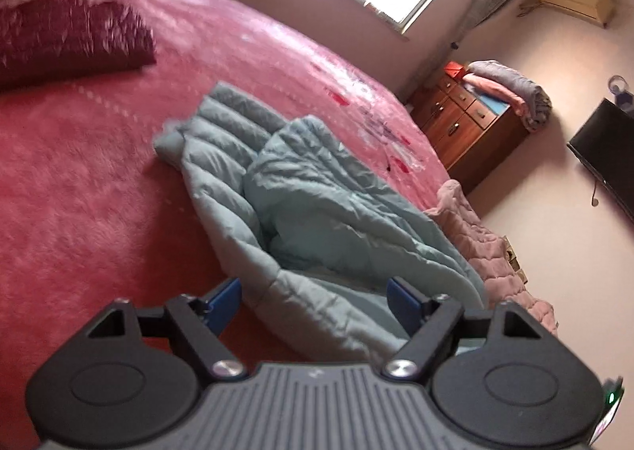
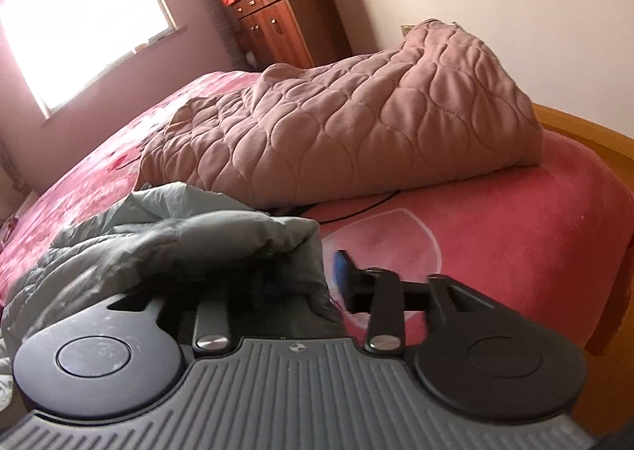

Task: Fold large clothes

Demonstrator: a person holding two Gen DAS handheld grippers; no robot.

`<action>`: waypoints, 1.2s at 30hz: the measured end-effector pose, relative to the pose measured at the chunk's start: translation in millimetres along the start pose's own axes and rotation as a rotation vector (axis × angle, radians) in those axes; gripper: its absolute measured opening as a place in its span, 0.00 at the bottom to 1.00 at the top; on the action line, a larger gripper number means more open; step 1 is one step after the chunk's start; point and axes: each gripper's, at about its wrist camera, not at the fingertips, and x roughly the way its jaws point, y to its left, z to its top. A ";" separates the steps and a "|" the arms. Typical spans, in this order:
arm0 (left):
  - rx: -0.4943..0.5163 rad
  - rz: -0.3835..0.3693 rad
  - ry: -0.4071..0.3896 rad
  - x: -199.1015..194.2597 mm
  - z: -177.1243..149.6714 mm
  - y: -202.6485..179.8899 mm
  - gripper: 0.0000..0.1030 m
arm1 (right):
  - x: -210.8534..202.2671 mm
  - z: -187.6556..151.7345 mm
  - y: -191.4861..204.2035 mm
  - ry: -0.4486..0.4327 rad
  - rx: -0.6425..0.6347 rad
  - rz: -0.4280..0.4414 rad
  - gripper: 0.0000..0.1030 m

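A pale blue-grey padded jacket [image 1: 301, 192] lies crumpled on the pink bed [image 1: 79, 180], partly folded over itself. My left gripper [image 1: 315, 301] is open just above its near hem, the blue pads on either side of the cloth and not gripping it. In the right wrist view the same jacket [image 2: 178, 244] bunches over the gripper's left side and hides the left finger. My right gripper [image 2: 277, 279] shows only its right blue pad [image 2: 342, 271], which stands beside the jacket's edge; the jaws look spread wide.
A pinkish quilted blanket [image 2: 356, 121] is heaped at the bed's foot beside the jacket. A dark red pillow [image 1: 71, 37] lies near the head. A wooden dresser [image 1: 467, 121] with folded bedding, a TV [image 1: 606, 148] and the wooden bed frame [image 2: 586, 125] border the bed.
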 end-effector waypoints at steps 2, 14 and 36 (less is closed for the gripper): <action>-0.047 0.009 0.028 14.9 1.0 5.1 0.78 | 5.8 1.8 -3.5 0.017 0.000 0.012 0.61; -0.207 0.063 0.102 49.8 0.4 29.9 0.05 | 21.6 6.2 -3.5 0.068 -0.008 0.105 0.33; -0.101 -0.191 -0.343 -164.7 58.5 2.1 0.00 | -133.4 41.3 86.7 -0.365 -0.246 0.266 0.08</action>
